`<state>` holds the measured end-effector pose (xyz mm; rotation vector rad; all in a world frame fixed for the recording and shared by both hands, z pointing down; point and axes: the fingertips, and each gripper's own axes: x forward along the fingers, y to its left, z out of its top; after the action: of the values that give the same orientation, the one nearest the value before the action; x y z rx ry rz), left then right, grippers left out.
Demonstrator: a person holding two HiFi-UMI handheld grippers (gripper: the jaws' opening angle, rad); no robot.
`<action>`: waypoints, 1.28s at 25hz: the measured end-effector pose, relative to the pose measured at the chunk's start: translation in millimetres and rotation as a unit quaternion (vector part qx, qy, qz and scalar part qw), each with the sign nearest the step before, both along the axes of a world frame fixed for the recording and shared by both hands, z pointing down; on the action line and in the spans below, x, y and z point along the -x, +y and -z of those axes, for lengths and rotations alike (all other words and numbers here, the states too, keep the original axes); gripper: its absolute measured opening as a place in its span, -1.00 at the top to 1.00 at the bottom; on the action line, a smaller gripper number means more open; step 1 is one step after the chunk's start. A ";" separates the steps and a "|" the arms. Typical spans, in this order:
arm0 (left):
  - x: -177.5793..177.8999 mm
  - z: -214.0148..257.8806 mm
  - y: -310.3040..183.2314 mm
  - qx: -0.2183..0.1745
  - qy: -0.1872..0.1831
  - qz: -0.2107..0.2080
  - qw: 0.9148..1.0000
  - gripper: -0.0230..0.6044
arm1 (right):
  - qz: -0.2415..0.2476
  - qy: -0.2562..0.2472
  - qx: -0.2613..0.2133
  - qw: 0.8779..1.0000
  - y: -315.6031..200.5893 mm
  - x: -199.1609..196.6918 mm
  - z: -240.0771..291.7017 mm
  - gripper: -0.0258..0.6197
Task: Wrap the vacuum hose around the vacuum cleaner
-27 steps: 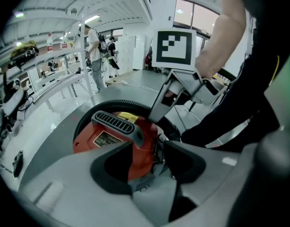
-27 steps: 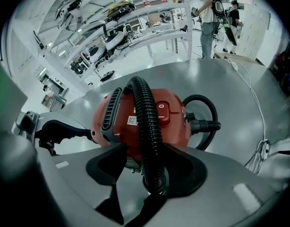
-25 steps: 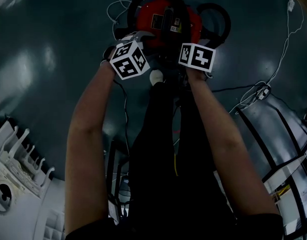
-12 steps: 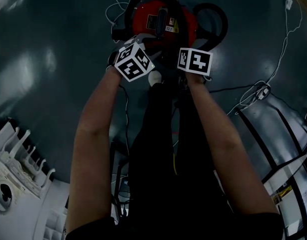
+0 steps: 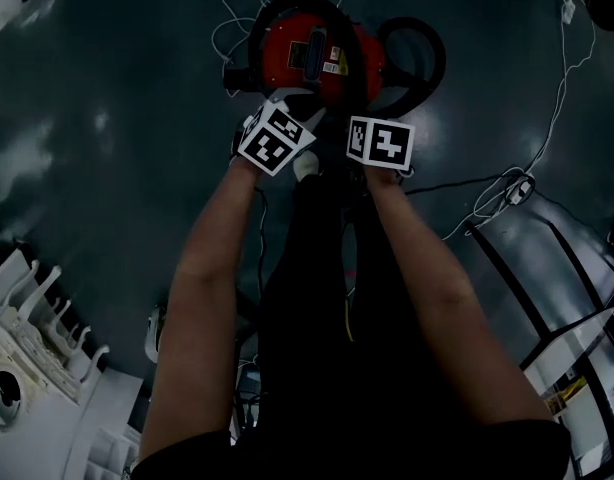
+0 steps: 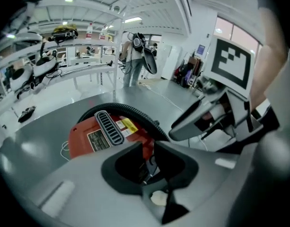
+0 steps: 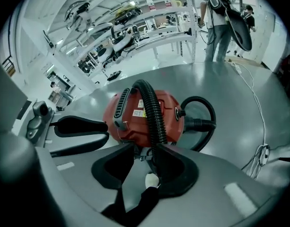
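Wrapping is judged nearly complete: the hose (image 7: 152, 105) is arched over the red vacuum cleaner (image 7: 171, 119) on the floor (image 5: 107, 118), one loop left slack beside it. The left tool (image 6: 149, 148) and right tool (image 7: 142, 155) are held side by side above it, angled steeply down. Both jaw pairs have just been closing but stand apart, nothing gripped.

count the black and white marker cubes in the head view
2: one black-and-white square-marker cube at left, the other at right, side by side just below the red round vacuum cleaner. None seem hidden.
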<state>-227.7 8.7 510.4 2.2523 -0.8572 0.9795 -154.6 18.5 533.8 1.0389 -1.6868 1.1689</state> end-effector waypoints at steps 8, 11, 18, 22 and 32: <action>-5.9 57.3 4.8 0.002 0.054 0.103 0.993 0.90 | 0.022 -0.011 -0.093 0.995 -10.4 2.7 71.0 0.93; -3.3 72.4 9.4 -0.009 0.037 0.118 0.992 0.90 | 0.028 -0.036 -0.125 0.991 -13.0 10.5 96.2 0.93; 2.0 116.1 27.2 -0.023 0.042 0.165 0.985 0.90 | 0.050 -0.065 -0.173 0.982 -6.0 21.4 144.9 0.93; 0.8 147.2 30.3 -0.053 0.027 0.176 0.983 0.90 | 0.052 -0.080 -0.195 0.976 -2.4 20.7 176.2 0.93; 6.3 209.0 29.2 -0.095 0.014 0.222 0.970 0.90 | 0.093 -0.091 -0.251 0.959 0.3 28.6 240.0 0.94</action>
<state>-234.0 37.9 301.4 2.0796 -1.4147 0.6777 -183.2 18.8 293.8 1.0604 -2.2469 0.7432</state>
